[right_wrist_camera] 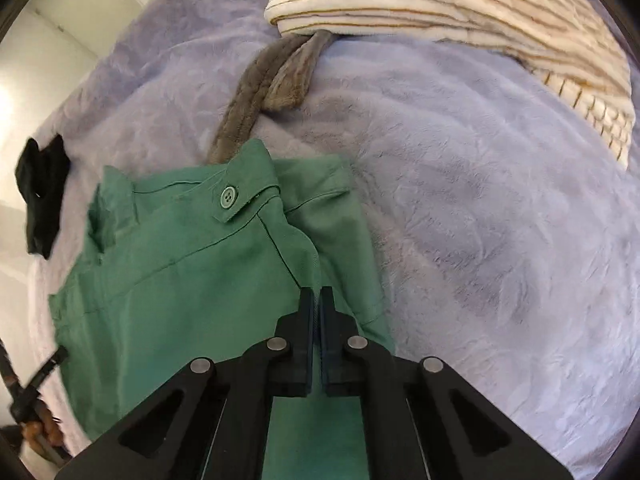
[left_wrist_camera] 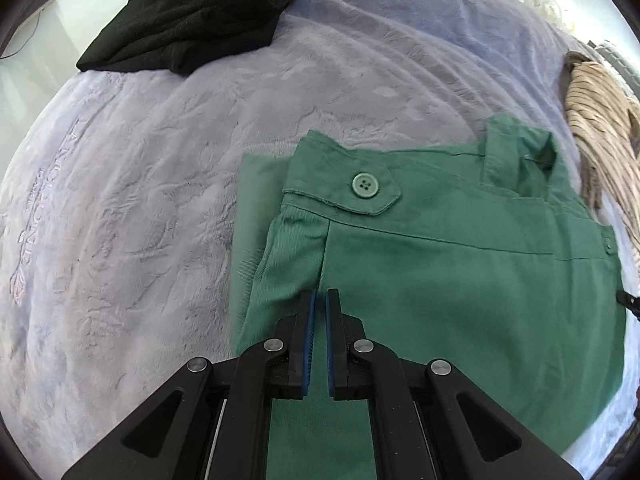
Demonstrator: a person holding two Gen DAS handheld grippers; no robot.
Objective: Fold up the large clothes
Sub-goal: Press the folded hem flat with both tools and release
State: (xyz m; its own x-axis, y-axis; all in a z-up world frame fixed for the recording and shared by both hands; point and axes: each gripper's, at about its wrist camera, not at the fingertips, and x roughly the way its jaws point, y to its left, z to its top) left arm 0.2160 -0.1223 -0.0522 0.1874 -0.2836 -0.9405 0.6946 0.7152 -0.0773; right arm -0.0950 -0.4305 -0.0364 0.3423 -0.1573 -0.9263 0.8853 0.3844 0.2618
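Note:
Green trousers (left_wrist_camera: 460,280) lie folded on a lilac bedspread (left_wrist_camera: 160,200), waistband and button tab (left_wrist_camera: 364,190) toward the far side. My left gripper (left_wrist_camera: 321,294) is shut, hovering over their left part near a seam; nothing shows between the blue pads. In the right wrist view the same trousers (right_wrist_camera: 192,280) lie left of centre, button (right_wrist_camera: 229,199) up. My right gripper (right_wrist_camera: 318,292) is shut over their right edge; whether cloth is pinched cannot be told.
A folded black garment (left_wrist_camera: 200,16) lies at the far left of the bed, also in the right wrist view (right_wrist_camera: 42,196). A cream striped blanket (right_wrist_camera: 460,12) and a grey-brown cloth (right_wrist_camera: 264,92) lie beyond the trousers. The left gripper's tip (right_wrist_camera: 48,364) shows at lower left.

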